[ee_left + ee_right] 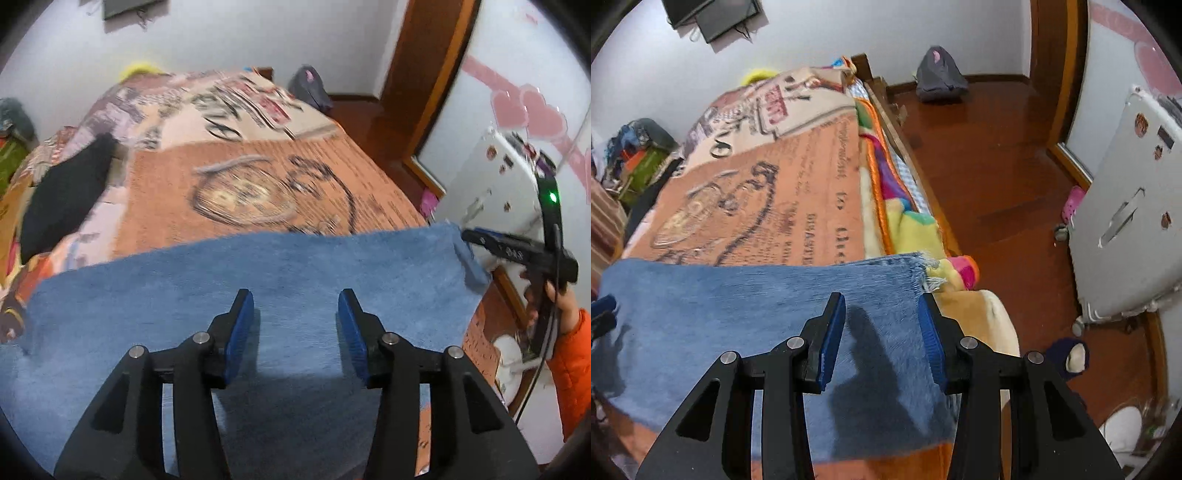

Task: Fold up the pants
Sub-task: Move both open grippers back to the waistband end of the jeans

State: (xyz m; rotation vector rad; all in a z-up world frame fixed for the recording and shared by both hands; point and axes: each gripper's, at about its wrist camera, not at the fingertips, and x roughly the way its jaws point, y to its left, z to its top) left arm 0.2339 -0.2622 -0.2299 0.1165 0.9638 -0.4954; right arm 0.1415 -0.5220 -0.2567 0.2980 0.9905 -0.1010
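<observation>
Blue denim pants (236,280) lay flat across lower frame on the bed (258,177). Left tool (296,299) and right tool (881,302) hovered wide open, holding nothing. Judged soft, moderately heavy, non-slippery; best gripped at frayed hem (929,275) corners.

Bedspread (258,177) beyond the pants (221,280) lies open; black cushion (62,195) left.

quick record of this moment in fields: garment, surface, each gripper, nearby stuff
garment: blue denim pants, lying flat across the near end of the bed, frayed hem on the right
surface: bed under an orange printed blanket
left gripper: open, above the denim, holding nothing
right gripper: open, over the denim near the frayed hem
nearby: black cloth on the bed's left side; white suitcase on the wooden floor
</observation>
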